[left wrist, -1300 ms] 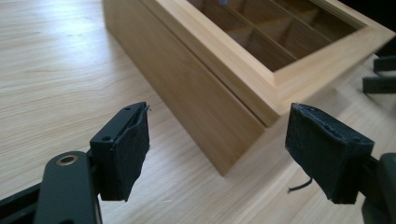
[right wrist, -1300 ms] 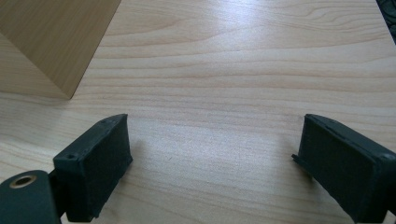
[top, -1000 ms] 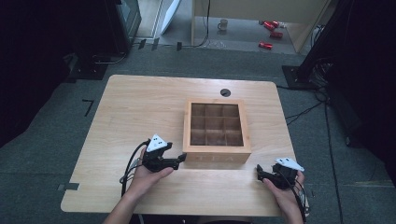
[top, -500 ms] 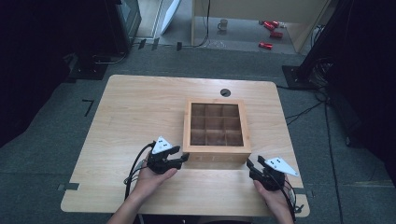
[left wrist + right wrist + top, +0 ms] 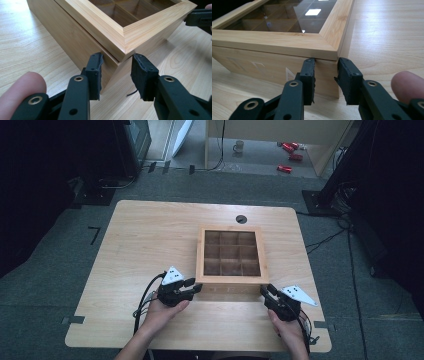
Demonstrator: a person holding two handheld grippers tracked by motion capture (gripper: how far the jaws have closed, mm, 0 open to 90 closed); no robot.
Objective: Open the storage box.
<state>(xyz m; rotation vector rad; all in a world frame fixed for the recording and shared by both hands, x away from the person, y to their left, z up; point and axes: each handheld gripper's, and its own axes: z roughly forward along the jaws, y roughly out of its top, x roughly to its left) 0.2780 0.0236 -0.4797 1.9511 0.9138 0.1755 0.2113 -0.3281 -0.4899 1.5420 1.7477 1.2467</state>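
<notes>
A wooden box [image 5: 231, 279] with a glass lid over several compartments stands right of the table's middle. My left gripper [image 5: 196, 288] is at its front left corner. In the left gripper view the jaws have just been closing, and the gripper [image 5: 116, 72] is now shut with its pads pressed on either side of that corner of the box [image 5: 82, 37], just under the lid. My right gripper [image 5: 265, 293] is at the front right corner. Its jaws have also just been closing, and the gripper [image 5: 325, 75] grips the box [image 5: 274, 42] below the lid's edge.
The light wooden table [image 5: 145, 240] has a round cable hole [image 5: 241, 219] behind the box. Cables [image 5: 145, 302] trail from the left gripper toward the front edge. A mug [image 5: 239, 146] and red objects [image 5: 290, 155] lie on the floor beyond the table.
The right gripper has moved left and slightly up to the box's front right corner. Both grippers' jaws have closed onto the box's front corners. The left hand stayed put.
</notes>
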